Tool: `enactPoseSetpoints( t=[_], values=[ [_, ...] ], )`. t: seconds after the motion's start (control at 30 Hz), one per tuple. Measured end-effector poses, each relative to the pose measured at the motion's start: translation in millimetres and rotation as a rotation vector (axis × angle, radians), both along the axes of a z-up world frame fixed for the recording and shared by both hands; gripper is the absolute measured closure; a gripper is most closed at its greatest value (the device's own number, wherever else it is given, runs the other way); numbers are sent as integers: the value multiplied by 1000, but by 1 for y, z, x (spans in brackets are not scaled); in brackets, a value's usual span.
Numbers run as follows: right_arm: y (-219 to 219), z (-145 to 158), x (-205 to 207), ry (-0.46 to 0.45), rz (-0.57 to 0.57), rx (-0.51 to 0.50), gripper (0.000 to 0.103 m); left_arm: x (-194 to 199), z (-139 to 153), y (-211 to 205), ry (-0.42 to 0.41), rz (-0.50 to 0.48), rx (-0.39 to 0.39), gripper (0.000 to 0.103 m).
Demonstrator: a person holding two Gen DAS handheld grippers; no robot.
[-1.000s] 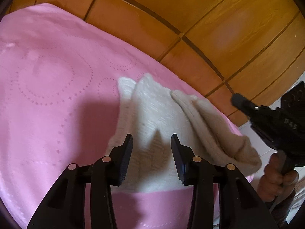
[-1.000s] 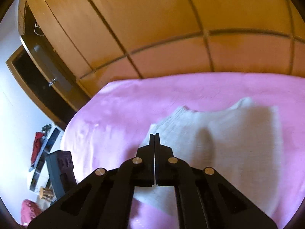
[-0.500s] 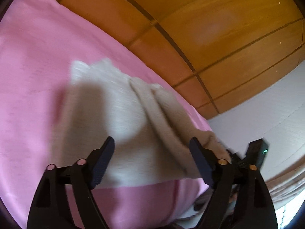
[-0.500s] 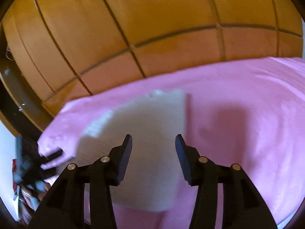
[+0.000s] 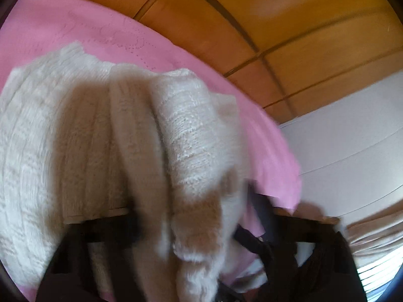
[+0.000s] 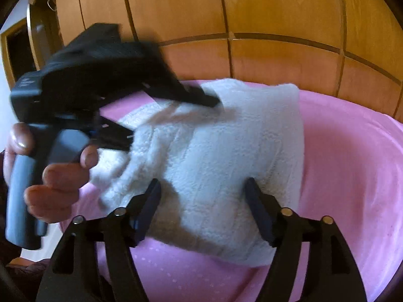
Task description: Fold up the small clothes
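Note:
A cream knitted garment [image 6: 226, 151] lies folded on a pink blanket [image 6: 352, 176]. In the right wrist view my left gripper [image 6: 173, 123], held in a hand, pushes into the garment's left side with its jaws apart, one finger above and one below a fold. In the left wrist view the garment [image 5: 100, 151] fills the frame and covers my left gripper's fingers. My right gripper [image 6: 204, 206] is open over the garment's near edge, one finger at each side, holding nothing.
Wooden wardrobe panels [image 6: 252, 25] stand behind the bed. A white wall [image 5: 352, 138] and a curtain [image 5: 372, 239] show at the right of the left wrist view. The blanket's edge drops off at the left, near the hand [image 6: 55, 176].
My left gripper has moved in close, and the garment now covers its fingers. My right gripper has opened wider and come down over the garment's near edge.

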State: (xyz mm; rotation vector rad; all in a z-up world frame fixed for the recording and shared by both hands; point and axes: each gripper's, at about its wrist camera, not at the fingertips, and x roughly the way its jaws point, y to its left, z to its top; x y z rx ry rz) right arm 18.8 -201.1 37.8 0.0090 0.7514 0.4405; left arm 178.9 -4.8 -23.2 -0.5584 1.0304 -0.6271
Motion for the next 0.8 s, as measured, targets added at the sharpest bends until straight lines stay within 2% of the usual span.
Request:
enactPoseSetpoints(
  t=[0.03,0.13,0.23,0.3,0.43,0.5,0.57,0.6,0.7,0.8],
  values=[
    [-3,0,-2,-1,7,5,30,-1,5,-8,-40,3,69,74],
    [-12,5,0,20,57,76,25,-10,23,-8,-149,13,148,83],
    [-36,19,-1,36,83,192,23,-24,48,2,-250,23,193,85],
    [-56,27,0,29,39,250,23,-25,62,7,-308,30,229,85],
    [-63,24,13,46,-51,232,35,-31,80,36,-366,62,284,85],
    [-47,20,19,59,-27,213,35,-35,77,57,-377,85,320,85],
    [-7,12,28,63,38,150,35,-41,73,76,-364,116,345,85],
    [-7,12,28,63,38,150,35,-42,66,85,-353,134,363,85],
    [37,-11,40,122,87,75,31,-44,35,107,-320,191,508,85],
    [49,-31,47,165,82,50,26,-43,-2,119,-275,227,573,71]
  ],
)
